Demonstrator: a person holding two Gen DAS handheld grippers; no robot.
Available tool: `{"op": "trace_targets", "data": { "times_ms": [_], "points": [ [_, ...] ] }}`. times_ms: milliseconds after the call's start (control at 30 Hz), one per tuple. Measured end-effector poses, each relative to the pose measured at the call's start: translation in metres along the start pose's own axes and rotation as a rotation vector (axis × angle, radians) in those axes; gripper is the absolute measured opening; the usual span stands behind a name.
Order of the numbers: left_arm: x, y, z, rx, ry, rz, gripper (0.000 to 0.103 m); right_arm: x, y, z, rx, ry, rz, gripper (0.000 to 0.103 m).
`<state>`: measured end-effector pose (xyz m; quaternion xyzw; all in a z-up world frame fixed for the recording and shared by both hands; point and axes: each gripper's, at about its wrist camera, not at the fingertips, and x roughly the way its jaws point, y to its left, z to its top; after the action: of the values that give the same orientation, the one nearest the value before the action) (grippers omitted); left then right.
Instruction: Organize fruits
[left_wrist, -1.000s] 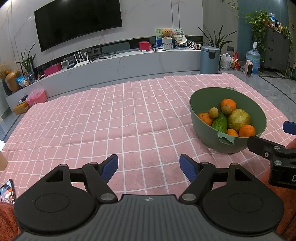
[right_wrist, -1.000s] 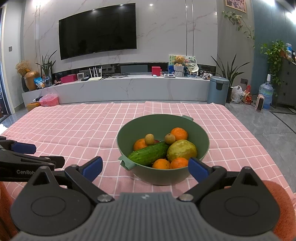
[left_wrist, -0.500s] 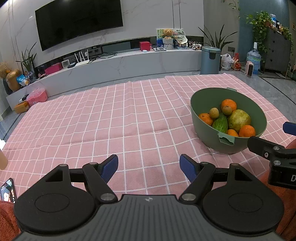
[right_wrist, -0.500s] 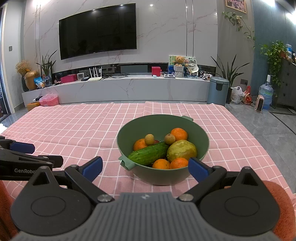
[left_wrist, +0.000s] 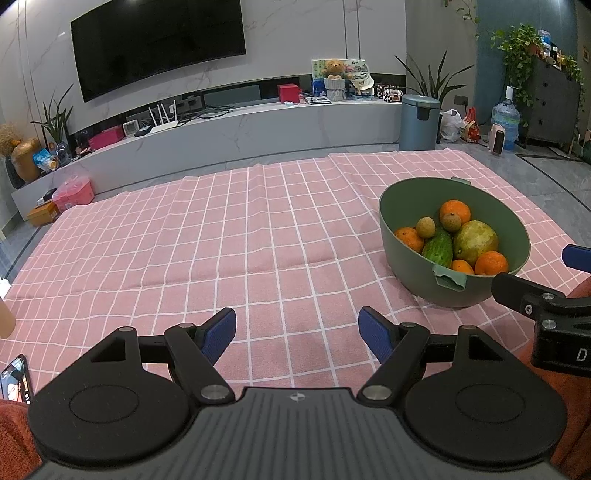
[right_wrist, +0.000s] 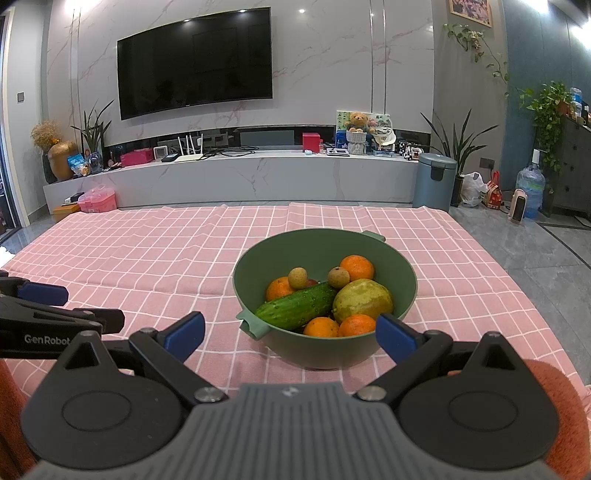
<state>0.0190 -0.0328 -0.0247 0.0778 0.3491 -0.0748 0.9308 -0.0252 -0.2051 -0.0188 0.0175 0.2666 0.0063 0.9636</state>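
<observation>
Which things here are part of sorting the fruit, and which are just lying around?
For the job: green bowl, cucumber, oranges, pale green fruit, two small brown fruits, both open grippers.

Just lying about: phone, TV, bin, teddy bear.

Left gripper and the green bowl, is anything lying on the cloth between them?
No. In the left wrist view, only bare pink checked tablecloth lies between the open left gripper and the green bowl.
</observation>
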Motion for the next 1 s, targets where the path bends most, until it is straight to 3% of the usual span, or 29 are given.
{"op": "trace_targets", "data": {
  "times_ms": [1000],
  "points": [
    [-0.0048, -0.0024, 0.0015, 0.005, -0.011, -0.011, 0.089, -0.0004, -0.0006, 0.0, -0.002, 0.0, 0.0, 0.095]
  ]
}}
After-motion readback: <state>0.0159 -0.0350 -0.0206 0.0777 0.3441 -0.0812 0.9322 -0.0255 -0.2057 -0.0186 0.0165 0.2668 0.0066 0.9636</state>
